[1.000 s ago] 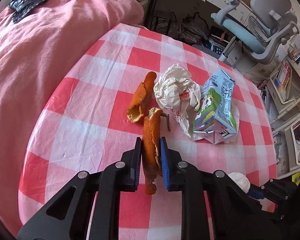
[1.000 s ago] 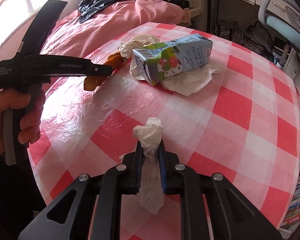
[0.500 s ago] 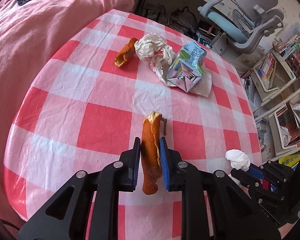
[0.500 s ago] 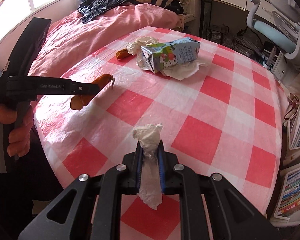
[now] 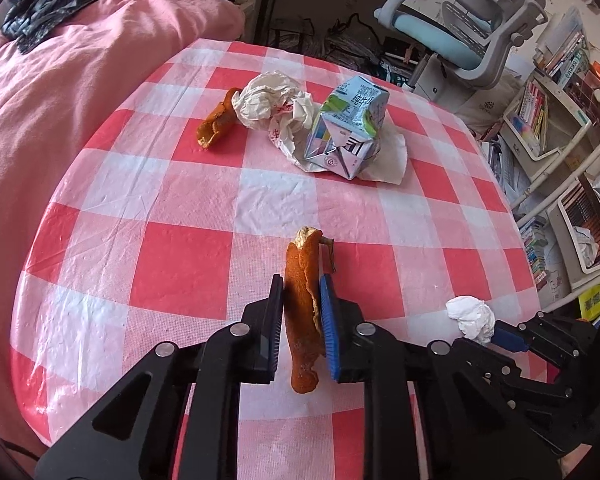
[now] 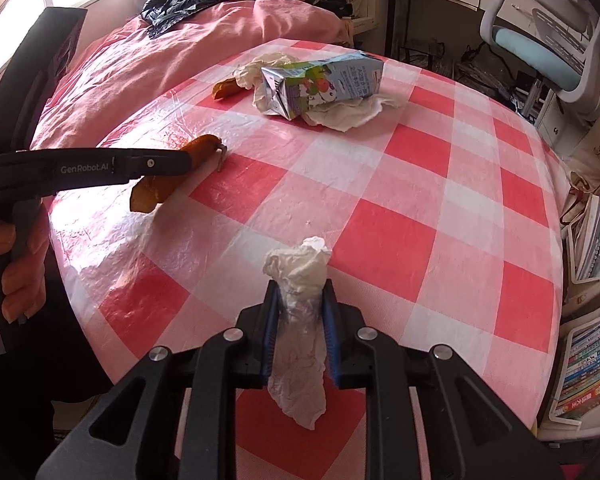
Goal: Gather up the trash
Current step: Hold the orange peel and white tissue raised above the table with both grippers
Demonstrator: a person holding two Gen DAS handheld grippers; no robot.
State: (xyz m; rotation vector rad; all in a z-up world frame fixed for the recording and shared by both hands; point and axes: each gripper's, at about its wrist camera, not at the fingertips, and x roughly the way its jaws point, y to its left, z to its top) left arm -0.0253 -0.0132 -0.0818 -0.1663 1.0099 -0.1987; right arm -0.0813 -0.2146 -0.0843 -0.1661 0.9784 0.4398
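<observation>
My left gripper (image 5: 302,294) is shut on a long orange peel (image 5: 302,312) and holds it above the near part of the red-and-white checked table (image 5: 180,264). My right gripper (image 6: 299,300) is shut on a crumpled white tissue (image 6: 298,280), also above the near table edge; that tissue shows in the left wrist view (image 5: 471,316). On the far side of the table lie a second orange peel (image 5: 216,120), a crumpled white paper wrapper (image 5: 272,104) and a squashed milk carton (image 5: 346,132) on a white napkin (image 5: 388,156).
A pink-covered bed (image 5: 60,80) borders the table on the left. A grey-and-blue office chair (image 5: 472,24) stands behind the table. Bookshelves (image 5: 560,120) stand on the right. The left gripper and the hand on it show in the right wrist view (image 6: 80,168).
Both grippers have pulled back from the trash pile toward the near table edge, each keeping its load. The carton and wrapper now look farther away.
</observation>
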